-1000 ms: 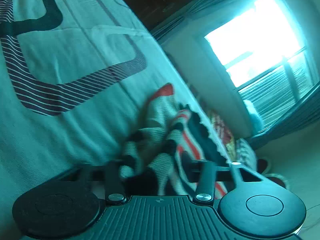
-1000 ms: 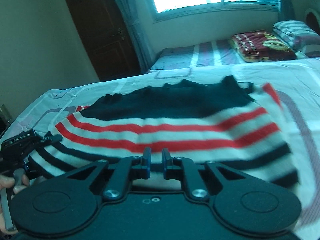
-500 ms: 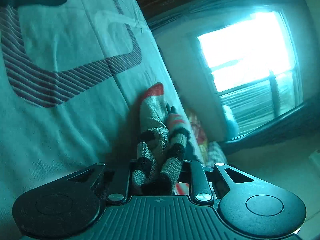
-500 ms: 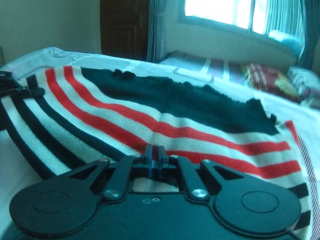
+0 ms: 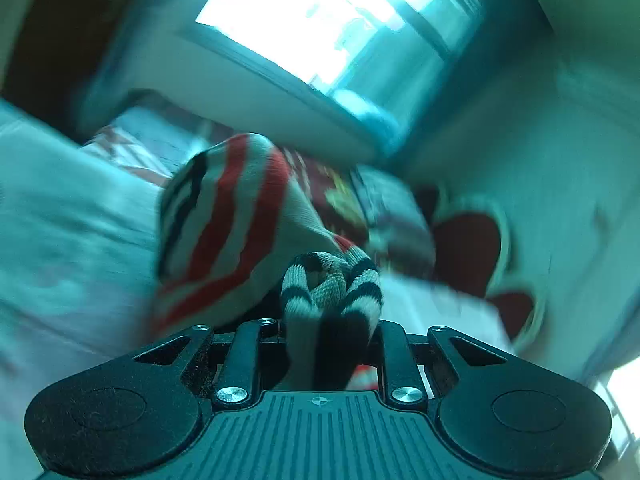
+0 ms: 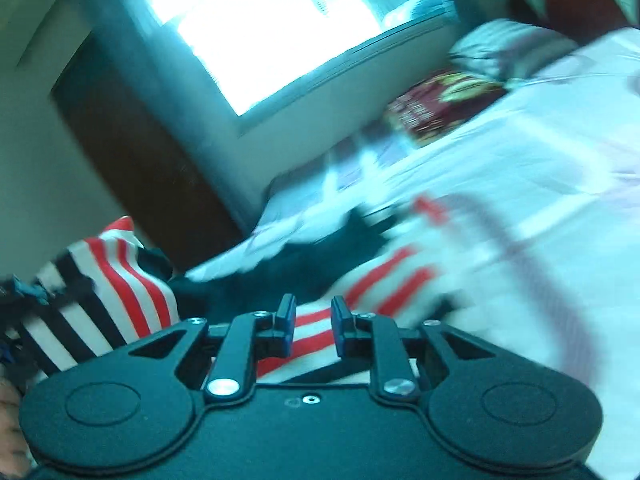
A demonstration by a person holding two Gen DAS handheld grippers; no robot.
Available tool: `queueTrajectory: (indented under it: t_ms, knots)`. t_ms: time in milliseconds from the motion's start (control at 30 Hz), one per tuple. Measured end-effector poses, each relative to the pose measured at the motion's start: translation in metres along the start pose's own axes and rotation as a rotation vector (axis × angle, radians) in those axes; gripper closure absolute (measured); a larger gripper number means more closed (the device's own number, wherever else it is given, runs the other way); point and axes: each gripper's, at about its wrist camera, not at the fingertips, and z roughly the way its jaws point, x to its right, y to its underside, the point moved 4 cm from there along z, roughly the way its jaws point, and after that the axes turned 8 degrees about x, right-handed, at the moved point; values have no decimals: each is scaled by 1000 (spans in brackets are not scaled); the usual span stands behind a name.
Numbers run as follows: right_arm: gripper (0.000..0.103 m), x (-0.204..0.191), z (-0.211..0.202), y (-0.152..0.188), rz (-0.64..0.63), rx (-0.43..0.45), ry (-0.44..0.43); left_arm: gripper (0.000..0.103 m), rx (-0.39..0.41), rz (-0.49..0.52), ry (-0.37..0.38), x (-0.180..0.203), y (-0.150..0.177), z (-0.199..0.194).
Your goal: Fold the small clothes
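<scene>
A small knitted sweater [image 5: 224, 224] with red, white and black stripes lies on the bed. My left gripper [image 5: 330, 320] is shut on a bunched edge of the sweater and holds it lifted; the fingers are hidden by the cloth. In the right wrist view the sweater [image 6: 384, 280] lies on the sheet, and a lifted part [image 6: 108, 280] hangs at the left. My right gripper [image 6: 313, 318] stands over the striped cloth with its blue-padded jaws a narrow gap apart, holding nothing. Both views are blurred by motion.
The bed has a white sheet [image 6: 540, 168] with purple line patterns. A red patterned pillow [image 6: 436, 108] and a striped pillow [image 6: 508, 52] lie at the head. A bright window [image 6: 280, 20] and a dark door [image 6: 132, 168] are behind. A hand [image 6: 8, 432] shows at the left edge.
My left gripper has lifted and swung up with the sweater's edge. My right gripper's jaws have parted a little and let go of the sweater; it has tilted.
</scene>
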Motion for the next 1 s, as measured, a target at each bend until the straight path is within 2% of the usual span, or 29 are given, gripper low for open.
queueTrajectory:
  t_ms: [133, 167, 200, 233, 267, 300, 367, 433, 500, 567, 633, 700, 767, 933, 1000]
  knots:
    - [79, 43, -39, -15, 78, 13, 69, 80, -219, 170, -16, 52, 57, 69]
    - [77, 52, -47, -17, 95, 13, 78, 64, -279, 207, 14, 63, 76, 81]
    - [73, 62, -53, -19, 109, 13, 84, 40, -338, 226, 48, 73, 92, 90]
    - [69, 68, -59, -20, 121, 14, 90, 29, -333, 258, 75, 86, 100, 87]
    - [55, 73, -65, -21, 134, 14, 93, 21, -321, 276, 108, 94, 99, 78]
    - [40, 77, -68, -22, 146, 12, 89, 22, -308, 266, 166, 101, 92, 63]
    - [38, 75, -70, -25, 162, 3, 43, 22, -257, 223, 193, 93, 69, 33]
    - [38, 66, -64, -26, 176, -28, -18, 22, -161, 199, 142, 65, 40, 4]
    - [38, 56, -47, -20, 210, -85, -90, 22, -79, 222, -1, 28, 12, -4]
    - [38, 49, -26, -9, 280, -148, -138, 22, -102, 206, -125, -17, 2, 1]
    - [38, 45, -3, 4, 362, -216, -154, 22, -137, 181, -179, -43, 8, 0]
    - [37, 41, 17, 14, 396, -270, -160, 22, -164, 216, -218, -55, 14, 2]
    - [37, 37, 31, 20, 404, -303, -143, 22, -177, 201, -212, -51, 28, 4]
    - [37, 21, 57, 26, 363, -357, -186, 21, -176, 149, -208, -45, 41, 10]
    - [46, 18, 64, 28, 313, -360, -143, 21, -177, 139, -205, -48, 42, 6]
